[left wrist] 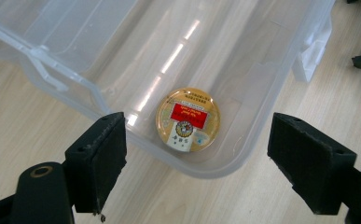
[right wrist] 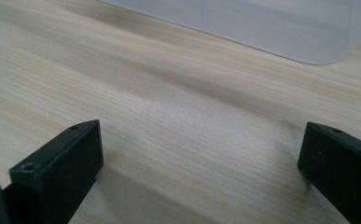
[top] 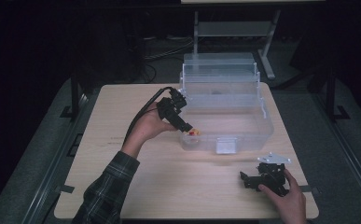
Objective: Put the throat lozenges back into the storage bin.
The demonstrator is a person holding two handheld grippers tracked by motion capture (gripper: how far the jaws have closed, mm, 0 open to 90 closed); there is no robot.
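The round gold tin [left wrist: 188, 119] lies flat in the near corner of the clear bin [left wrist: 243, 70]. The left gripper [left wrist: 194, 163] hangs just above it, jaws wide and empty — likely having released it. The right gripper [top: 252, 180] rests on the counter [top: 178, 182], jaws open — idle.

- A lab or test room, dimly lit, with dark surroundings.
- A pale wood counter [top: 136, 186] stands alone on grey floor.
- At 12 o'clock, loose cables [top: 162, 51] trail over the floor beside a metal stand [top: 267, 56].
- Dark frame posts [top: 74, 88] stand at 9 and 3 o'clock.
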